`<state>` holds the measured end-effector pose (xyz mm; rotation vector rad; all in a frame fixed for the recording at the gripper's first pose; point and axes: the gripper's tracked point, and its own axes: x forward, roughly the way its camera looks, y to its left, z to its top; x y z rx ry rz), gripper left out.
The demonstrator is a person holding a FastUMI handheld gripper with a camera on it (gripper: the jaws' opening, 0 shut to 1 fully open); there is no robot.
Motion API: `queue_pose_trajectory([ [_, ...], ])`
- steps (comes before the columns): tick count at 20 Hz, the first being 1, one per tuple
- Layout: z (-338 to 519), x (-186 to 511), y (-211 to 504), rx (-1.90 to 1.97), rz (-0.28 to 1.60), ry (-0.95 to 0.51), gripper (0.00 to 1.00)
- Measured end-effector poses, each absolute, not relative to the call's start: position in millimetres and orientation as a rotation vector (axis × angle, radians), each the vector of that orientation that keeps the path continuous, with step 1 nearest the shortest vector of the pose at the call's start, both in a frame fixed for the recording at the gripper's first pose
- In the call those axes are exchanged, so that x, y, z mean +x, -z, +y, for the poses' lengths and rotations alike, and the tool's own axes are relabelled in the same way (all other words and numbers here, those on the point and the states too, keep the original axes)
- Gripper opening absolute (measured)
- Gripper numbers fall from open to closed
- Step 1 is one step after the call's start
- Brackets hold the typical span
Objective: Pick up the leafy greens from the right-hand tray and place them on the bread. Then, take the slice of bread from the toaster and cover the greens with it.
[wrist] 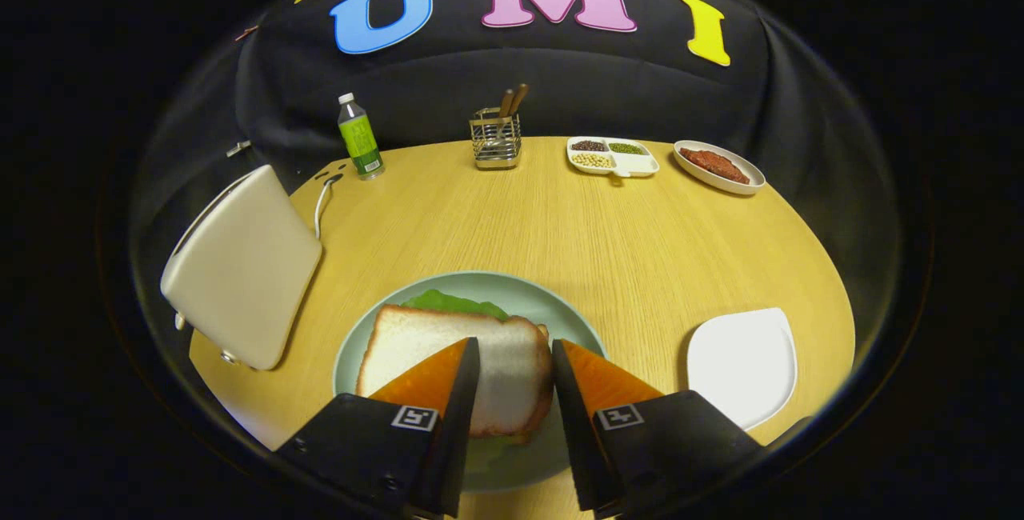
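My gripper (516,356) hangs over the pale green plate (576,324), fingers (436,380) spread apart with nothing pinched between them. In the gap I see the top bread slice (448,344); whether the tips touch it I cannot tell. The slice lies flat on the plate. Leafy greens (452,302) peek out from under its far edge at 12 o'clock, and a bit of green shows under its near edge too. Whatever sits beneath the greens is hidden.

From the plate:
- Toaster (240,268) at 9 to 10 o'clock, cream-coloured, on the wooden table (560,216), its cord running toward the far edge.
- White tray (744,364) at 3 o'clock, just beside the plate.
- Green-labelled bottle (359,136) at 11 o'clock, far back, upright.
- Wire utensil holder (495,138) at 12 o'clock, brown handles sticking out.
- Divided dish (614,157) with beans at 1 o'clock.
- Oval dish (718,166) with reddish food just right of the divided dish.
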<state>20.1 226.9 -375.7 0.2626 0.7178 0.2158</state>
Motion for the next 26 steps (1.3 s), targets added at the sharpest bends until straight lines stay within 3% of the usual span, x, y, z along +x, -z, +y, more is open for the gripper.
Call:
queue_pose_trajectory([
  [3,214.3,22.1,375.2,0.237,0.711,-0.182,0.67],
  [4,210.3,22.0,374.2,0.234,0.708,-0.172,0.81],
  [6,204.8,20.3,371.2,0.236,0.709,-0.164,1.0],
  [14,188.0,15.6,323.4,0.26,0.648,-0.184,1.0],
  [26,154.5,22.1,109.9,0.28,0.306,-0.249,1.0],
])
